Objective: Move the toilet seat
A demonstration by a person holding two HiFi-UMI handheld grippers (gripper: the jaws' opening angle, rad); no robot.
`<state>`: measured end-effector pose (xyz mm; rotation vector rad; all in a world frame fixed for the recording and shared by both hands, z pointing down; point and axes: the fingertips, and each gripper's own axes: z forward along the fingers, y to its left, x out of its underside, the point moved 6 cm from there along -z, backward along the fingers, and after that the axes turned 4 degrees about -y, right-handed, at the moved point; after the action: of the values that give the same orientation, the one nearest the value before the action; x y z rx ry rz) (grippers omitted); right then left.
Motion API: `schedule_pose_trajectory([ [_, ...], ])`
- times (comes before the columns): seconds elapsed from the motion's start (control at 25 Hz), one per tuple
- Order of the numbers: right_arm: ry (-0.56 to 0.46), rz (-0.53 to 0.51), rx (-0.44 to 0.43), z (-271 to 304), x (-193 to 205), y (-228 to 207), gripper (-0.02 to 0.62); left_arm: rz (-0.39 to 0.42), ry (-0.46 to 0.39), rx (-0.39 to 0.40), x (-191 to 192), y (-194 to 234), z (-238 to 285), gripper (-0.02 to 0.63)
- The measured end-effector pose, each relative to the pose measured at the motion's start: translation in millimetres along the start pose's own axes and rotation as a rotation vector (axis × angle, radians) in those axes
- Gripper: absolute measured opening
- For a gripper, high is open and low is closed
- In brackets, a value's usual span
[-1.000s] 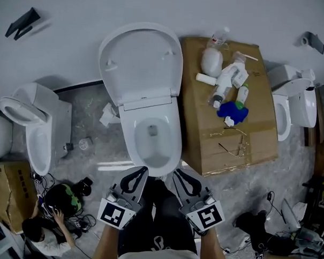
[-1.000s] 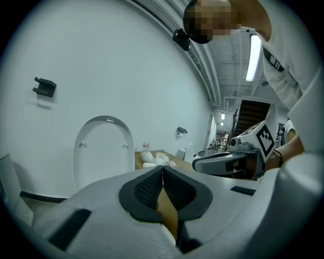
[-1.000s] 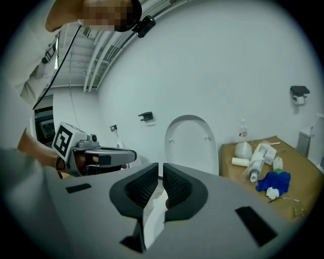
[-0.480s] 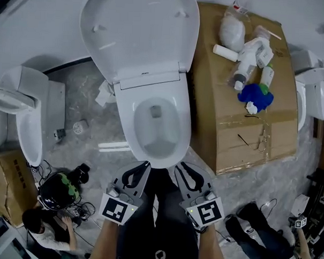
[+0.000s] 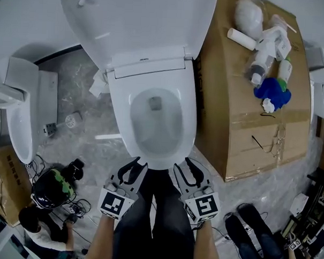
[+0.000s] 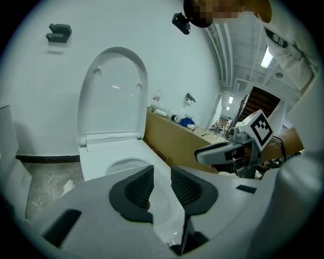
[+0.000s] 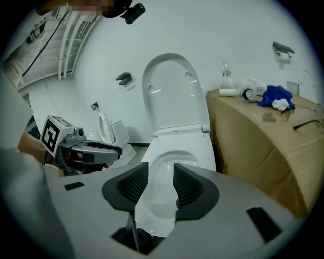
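- Both grippers hang at the near lip of the toilet bowl (image 5: 151,120), the left gripper (image 5: 133,165) and right gripper (image 5: 183,166) side by side, 1 either side of its midline.
- Both pairs of jaws are opening, a narrow gap so far, with nothing between the pads; only the bowl shows beyond them.
- The toilet seat (image 5: 140,23) lies straight ahead of both jaws, past the far end of the bowl, tipped up against the wall on its hinge.
- Its long axis runs on away from the jaws and upward, roughly in line with them.
- Neither gripper looks nearer; I judge either must cross the whole bowl to reach the raised edge.
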<state>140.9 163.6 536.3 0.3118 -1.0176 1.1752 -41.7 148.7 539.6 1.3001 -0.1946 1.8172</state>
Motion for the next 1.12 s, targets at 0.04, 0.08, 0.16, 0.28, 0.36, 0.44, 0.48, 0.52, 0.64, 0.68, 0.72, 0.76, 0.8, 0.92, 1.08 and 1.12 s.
schedule_pose_trajectory([
  [0.04,0.010,0.004,0.007,4,8,-2,0.141,0.008,0.004,-0.001,8,4,2,0.113],
  [0.08,0.021,0.006,0.013,7,15,-5,0.149,0.019,0.007,0.000,16,7,4,0.121],
  [0.16,0.037,0.019,0.026,13,29,-9,0.164,0.034,0.017,0.004,31,13,8,0.135],
  [0.28,0.057,0.046,0.052,21,48,-15,0.186,0.031,0.044,0.002,53,20,13,0.159],
  [0.36,0.072,0.058,0.066,25,58,-20,0.201,0.014,0.064,-0.011,66,24,17,0.173],
  [0.44,0.090,0.068,0.083,29,69,-25,0.213,-0.003,0.083,-0.030,77,30,20,0.192],
  [0.48,0.098,0.072,0.093,31,74,-28,0.217,-0.015,0.092,-0.041,83,32,21,0.202],
  [0.52,0.107,0.076,0.103,33,79,-31,0.221,-0.028,0.100,-0.052,89,34,23,0.213],
  [0.64,0.129,0.090,0.123,38,94,-38,0.235,-0.054,0.118,-0.079,103,39,28,0.241],
  [0.68,0.136,0.094,0.127,39,98,-40,0.238,-0.060,0.124,-0.086,107,41,29,0.251],
  [0.72,0.143,0.098,0.130,41,102,-42,0.242,-0.066,0.130,-0.094,111,42,31,0.258],
  [0.76,0.150,0.100,0.132,43,106,-43,0.247,-0.072,0.134,-0.102,115,43,32,0.268],
  [0.8,0.156,0.102,0.135,45,109,-45,0.252,-0.078,0.139,-0.111,118,45,32,0.276],
  [0.92,0.175,0.106,0.150,50,120,-48,0.265,-0.094,0.148,-0.131,128,48,34,0.302],
  [1.08,0.201,0.107,0.171,53,131,-53,0.279,-0.106,0.162,-0.149,139,50,35,0.329],
  [1.12,0.207,0.107,0.174,53,133,-53,0.282,-0.109,0.165,-0.158,141,51,35,0.336],
])
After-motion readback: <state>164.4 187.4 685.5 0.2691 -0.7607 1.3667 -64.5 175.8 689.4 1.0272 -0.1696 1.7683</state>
